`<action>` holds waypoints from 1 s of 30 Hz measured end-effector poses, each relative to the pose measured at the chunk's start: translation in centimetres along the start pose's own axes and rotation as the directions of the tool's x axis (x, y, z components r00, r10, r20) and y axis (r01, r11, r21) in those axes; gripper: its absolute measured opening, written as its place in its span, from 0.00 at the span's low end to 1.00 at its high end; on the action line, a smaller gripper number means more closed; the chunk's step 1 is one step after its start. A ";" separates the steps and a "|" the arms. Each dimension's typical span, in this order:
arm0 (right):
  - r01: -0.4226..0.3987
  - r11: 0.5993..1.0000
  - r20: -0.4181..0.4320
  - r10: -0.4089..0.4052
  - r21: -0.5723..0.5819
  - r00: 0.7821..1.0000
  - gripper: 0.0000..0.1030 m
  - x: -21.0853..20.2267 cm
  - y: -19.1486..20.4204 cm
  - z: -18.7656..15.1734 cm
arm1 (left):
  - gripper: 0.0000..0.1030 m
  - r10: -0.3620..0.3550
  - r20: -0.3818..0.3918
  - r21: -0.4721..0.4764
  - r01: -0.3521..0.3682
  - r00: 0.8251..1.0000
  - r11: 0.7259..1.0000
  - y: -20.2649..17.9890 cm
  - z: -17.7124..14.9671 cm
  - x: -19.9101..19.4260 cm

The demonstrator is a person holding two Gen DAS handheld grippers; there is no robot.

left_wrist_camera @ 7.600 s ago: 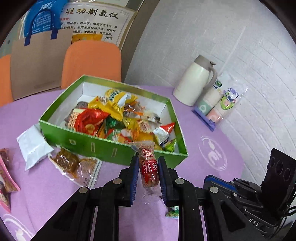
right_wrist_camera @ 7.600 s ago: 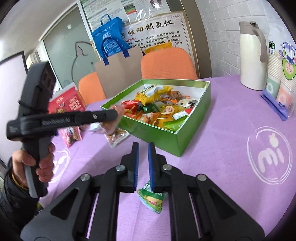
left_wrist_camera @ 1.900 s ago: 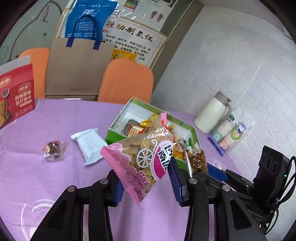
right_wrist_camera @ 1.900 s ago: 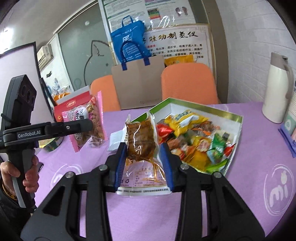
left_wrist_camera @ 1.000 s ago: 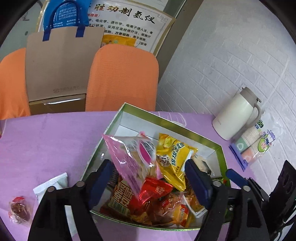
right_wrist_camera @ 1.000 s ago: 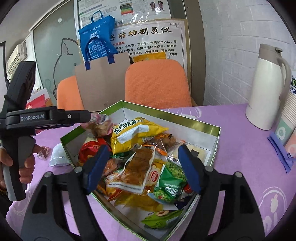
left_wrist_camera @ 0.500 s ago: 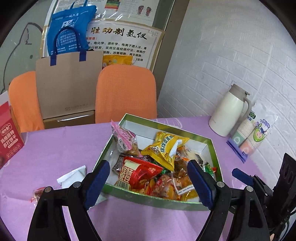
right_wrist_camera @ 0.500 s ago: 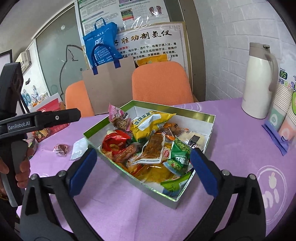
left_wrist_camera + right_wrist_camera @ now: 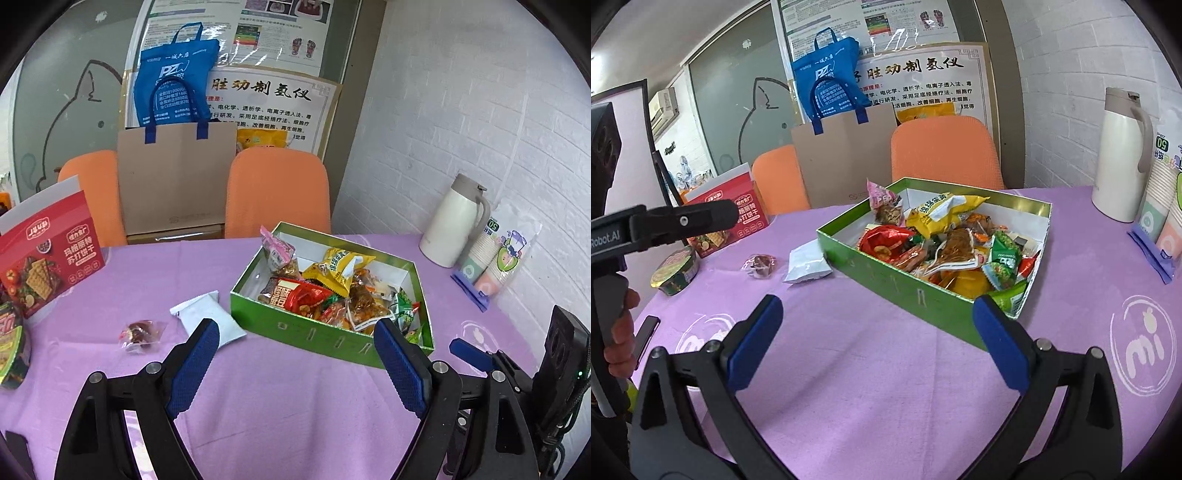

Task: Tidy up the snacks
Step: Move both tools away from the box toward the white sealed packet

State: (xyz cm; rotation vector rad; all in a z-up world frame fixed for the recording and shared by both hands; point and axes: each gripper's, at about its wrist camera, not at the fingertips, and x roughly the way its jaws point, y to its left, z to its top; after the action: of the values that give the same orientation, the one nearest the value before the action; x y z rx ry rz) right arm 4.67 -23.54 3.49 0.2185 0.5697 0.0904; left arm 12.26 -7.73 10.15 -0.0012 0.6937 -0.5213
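The green snack box (image 9: pixel 314 334) (image 9: pixel 886 277) stands on the purple table, filled with several packets. A pink bag (image 9: pixel 277 251) (image 9: pixel 882 199) leans in its far left corner. A clear packet of brown snack (image 9: pixel 364 306) (image 9: pixel 956 247) lies on top of the pile. Left of the box lie a white packet (image 9: pixel 208 317) (image 9: pixel 807 264) and a small red candy packet (image 9: pixel 140 332) (image 9: pixel 759 264). My left gripper (image 9: pixel 295 325) is open and empty, short of the box's near wall. My right gripper (image 9: pixel 877 301) is wide open and empty too, just in front of the box.
A red cracker box (image 9: pixel 48 251) (image 9: pixel 727 206) and a noodle bowl (image 9: pixel 676 271) stand at the left. A white thermos (image 9: pixel 454 221) and a pack of paper cups (image 9: pixel 491 258) sit at the right. A phone (image 9: pixel 646 332) lies near the left edge. Orange chairs stand behind the table.
Both grippers have drawn back from over the box to in front of it. The pink bag and the brown packet stay in the box. The right jaws have spread wider.
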 end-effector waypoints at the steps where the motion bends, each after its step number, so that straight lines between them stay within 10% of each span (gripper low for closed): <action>1: -0.004 1.000 -0.001 0.003 -0.004 1.000 0.99 0.1 0.4 -0.2 | 0.85 0.005 -0.004 -0.001 -0.005 1.000 1.000 0.2 -0.3 -0.2; 16: -0.050 0.999 -0.076 0.049 -0.011 0.996 0.99 5.0 3.6 -2.1 | 0.85 0.136 -0.118 -0.208 -0.158 0.984 0.965 13.9 -1.8 2.6; 30: 0.008 0.997 -0.079 -0.014 -0.076 0.997 0.99 6.6 2.5 -2.3 | 0.73 -0.059 -0.237 -0.240 0.001 0.970 0.971 12.1 -2.0 15.0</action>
State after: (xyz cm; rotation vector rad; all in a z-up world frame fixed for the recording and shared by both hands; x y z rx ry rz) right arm 8.87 -19.71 -1.32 0.1381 0.6458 0.1103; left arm 26.30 -3.77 -2.59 -0.1761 0.9950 -0.4687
